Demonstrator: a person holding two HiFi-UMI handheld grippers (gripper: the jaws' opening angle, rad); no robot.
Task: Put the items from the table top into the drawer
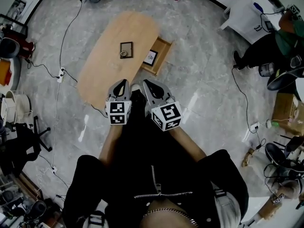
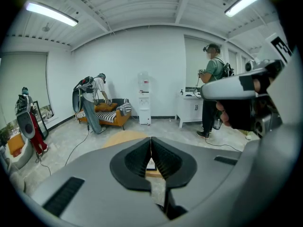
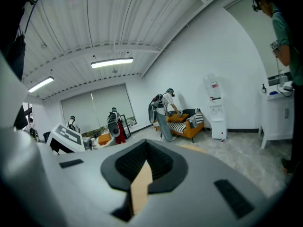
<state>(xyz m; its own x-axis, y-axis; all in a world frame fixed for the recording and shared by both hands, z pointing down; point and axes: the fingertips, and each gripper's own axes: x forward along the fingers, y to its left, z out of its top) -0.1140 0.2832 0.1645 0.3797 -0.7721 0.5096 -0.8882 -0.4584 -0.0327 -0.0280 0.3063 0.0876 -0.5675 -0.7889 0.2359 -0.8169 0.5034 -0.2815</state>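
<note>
Floor [image 1: 199, 80]: grey marble-look tiles w/ cables [image 1: 61, 42] trailing across the left side.
Wearer [image 1: 156, 184]: black zip jacket fills bottom of head view, both forearms stretched fwd.
Table [image 1: 104, 65]: oval, light wood, sits ahead of the wearer, mid-frame in head view.
Sofa [image 2: 106, 112]: orange w/ striped cushion, far wall in left gripper view; one person [image 2: 92, 98] bends over it.
Drawer [image 1: 164, 49]: pulled open at table's right side; a small framed card [image 1: 150, 57] lies inside.
Left gripper [image 1: 122, 83]: held over near end of table, pointing at it; marker cube at its rear.
Left fingers [image 2: 137, 157]: pressed together at the tips, nothing gripped; card & wood only seen thru slot behind the tips.
Right gripper [image 1: 147, 84]: just beside left one, same near end of table, tips angled toward the drawer side.
Right fingers [image 3: 128, 162]: tips meet too, nothing held; tan sliver of wood shows thru gap behind them.
Dark square item [image 1: 126, 50]: on tabletop, approx mid-table, just left of drawer; a pale ring-ish thing sits on it, too small to ID. Well apart from both grippers.
</note>
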